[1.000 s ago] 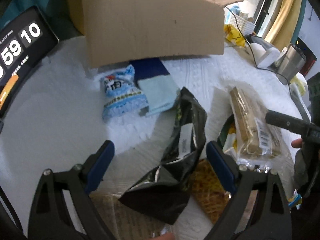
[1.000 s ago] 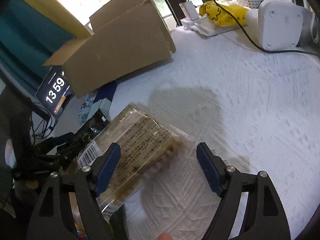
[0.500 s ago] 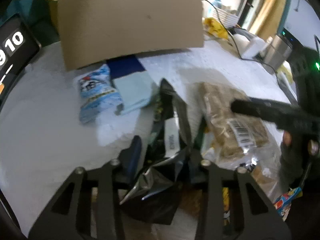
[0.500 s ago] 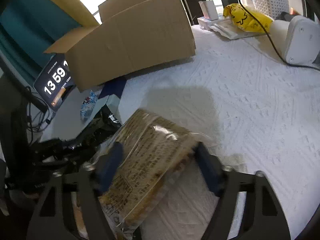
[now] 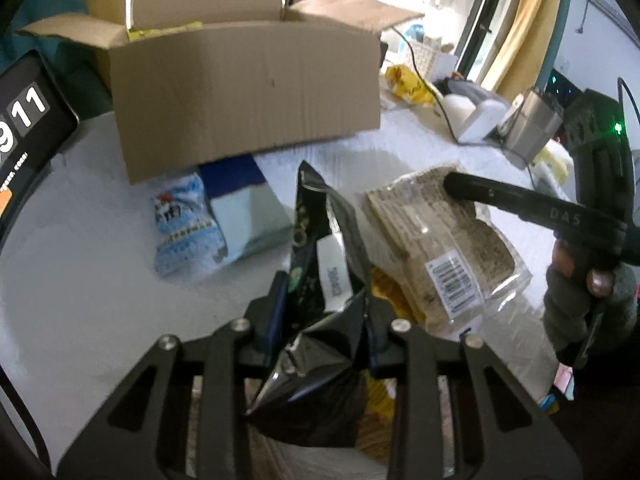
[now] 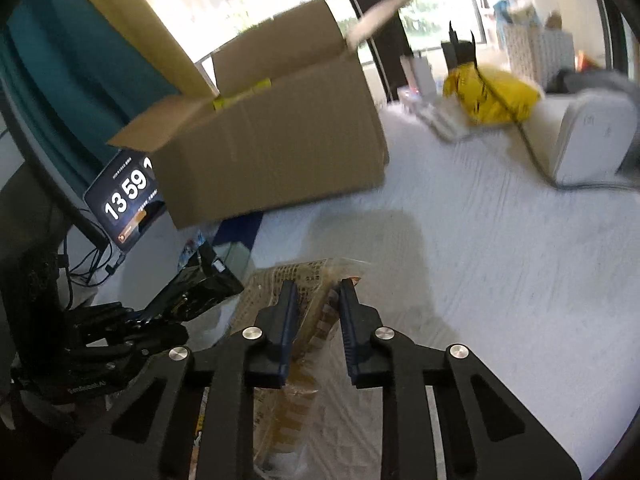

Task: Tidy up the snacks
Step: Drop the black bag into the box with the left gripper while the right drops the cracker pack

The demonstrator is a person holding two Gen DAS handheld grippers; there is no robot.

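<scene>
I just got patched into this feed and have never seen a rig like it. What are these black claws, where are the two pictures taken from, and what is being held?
No robot here: a person holds a two-finger gripper in each hand, with a fisheye camera on each looking along its fingers. In the left wrist view, the left gripper is shut on a black foil snack bag. In the right wrist view, the right gripper, whose jaws have just been closing, pinches a clear pack of brown wafers. On the white tablecloth lie a blue snack pouch and an open cardboard box.
</scene>
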